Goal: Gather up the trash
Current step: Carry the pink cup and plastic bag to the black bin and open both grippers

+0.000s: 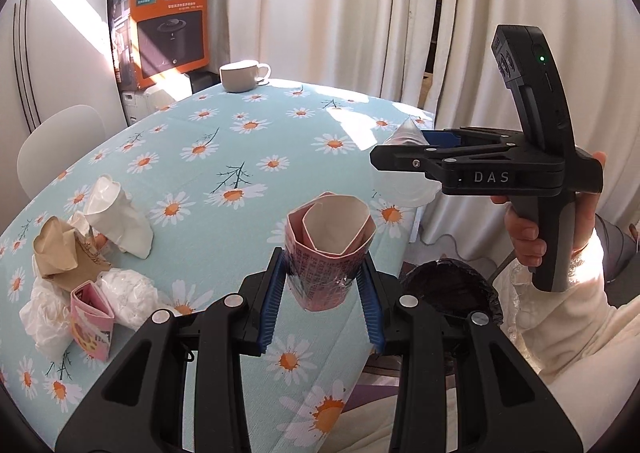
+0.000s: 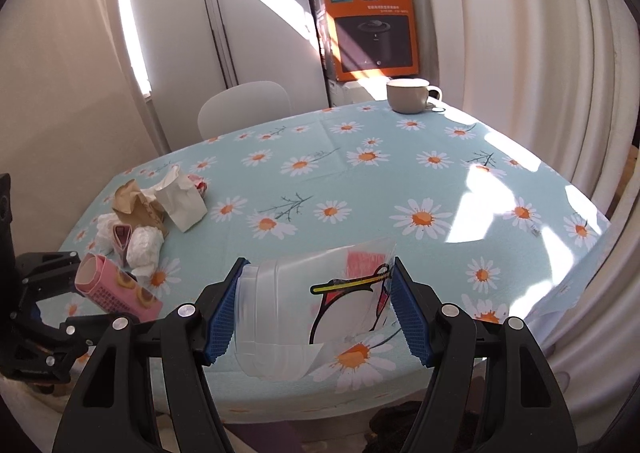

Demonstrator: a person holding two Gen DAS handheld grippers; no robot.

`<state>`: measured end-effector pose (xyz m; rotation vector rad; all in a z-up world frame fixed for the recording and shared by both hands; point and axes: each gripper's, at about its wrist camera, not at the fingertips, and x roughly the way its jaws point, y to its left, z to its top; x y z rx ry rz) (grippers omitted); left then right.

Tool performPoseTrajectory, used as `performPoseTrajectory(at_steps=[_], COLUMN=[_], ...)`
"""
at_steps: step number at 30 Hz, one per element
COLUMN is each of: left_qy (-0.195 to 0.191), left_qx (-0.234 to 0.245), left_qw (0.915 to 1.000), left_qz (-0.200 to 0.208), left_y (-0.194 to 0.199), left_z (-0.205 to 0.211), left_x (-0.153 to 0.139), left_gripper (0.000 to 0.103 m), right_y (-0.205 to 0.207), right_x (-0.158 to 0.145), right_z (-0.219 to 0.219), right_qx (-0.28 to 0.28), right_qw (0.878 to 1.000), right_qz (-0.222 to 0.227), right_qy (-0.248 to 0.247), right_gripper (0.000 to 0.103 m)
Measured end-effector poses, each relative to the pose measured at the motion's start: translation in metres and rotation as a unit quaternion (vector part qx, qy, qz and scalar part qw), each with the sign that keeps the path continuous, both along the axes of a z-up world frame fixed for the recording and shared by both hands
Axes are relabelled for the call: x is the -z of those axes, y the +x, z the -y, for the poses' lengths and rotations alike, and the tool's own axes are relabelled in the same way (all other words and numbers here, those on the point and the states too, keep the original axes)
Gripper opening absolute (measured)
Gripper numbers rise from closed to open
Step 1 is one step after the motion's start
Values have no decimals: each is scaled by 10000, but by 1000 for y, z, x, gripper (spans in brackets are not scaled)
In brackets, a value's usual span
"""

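1. On the table lies a light blue cloth (image 2: 360,189) with white and orange daisies, and bright sun patches fall on its right side.
2. At the far edge of the table stands a white cup (image 2: 412,95) with a handle.
3. Behind the cup sits an orange box (image 2: 370,27) with papers piled on top, next to long white curtains (image 2: 520,33).
4. A white chair (image 2: 244,105) waits at the far left side of the table.
5. On the left side of the cloth is a little heap of trash (image 1: 86,261): a crumpled white bag, a brown paper bag, white tissue and a small pink carton.
6. The left gripper (image 1: 322,305) squeezes a pink carton (image 1: 330,253) between its blue pads. The carton is bent and open at the top, with tiny writing on its side, and it is held up over the near edge of the table.
7. The right gripper (image 2: 316,311) clamps a clear plastic wrapper (image 2: 316,305) with a red, yellow and black picture on it. It is held above the near edge too.
8. A dark round bin (image 1: 448,293) sits low beside the table, near the person's hand (image 1: 532,237).
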<state>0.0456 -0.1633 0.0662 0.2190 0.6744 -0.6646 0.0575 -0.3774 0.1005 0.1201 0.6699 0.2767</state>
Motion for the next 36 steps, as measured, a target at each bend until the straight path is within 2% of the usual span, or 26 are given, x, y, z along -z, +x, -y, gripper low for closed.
performPoseTrajectory(at_steps=[6,15,31,33,34,35,36], left_qy=[3,44,561,491,421,361,323], left_qx=[498,1229,2231,2352,2384,2342,2292], left_qw=[9988,9924,9729,9705,9702,9715,9728], left_qz=[11,-33,-240,-202,-120,-6,78], left_y=[-6,-17,-39,-41,-43,-45,-47], left_z=[38,88,168,175,176,176,176], left_x=[0,4,25,26,24,22,20], left_gripper=[37,37,37,45,71,96,97], right_y=[-28,-69,-119,-122,-124,-126,-128], right_x=[3,15,66,71,73,74,74], right_z=[37,83,147,151,153,156,158], right_qx=[458,1069,1837,1900,1953,2061,2188], right_qw=[9989,9940,9800,9784,9771,9748,9721], right_qz=[11,-28,-617,-665,-691,-679,-640], right_qy=[-93,-212,-447,-478,-492,-516,-551], right_gripper=[65,65,65,67,72,90,93])
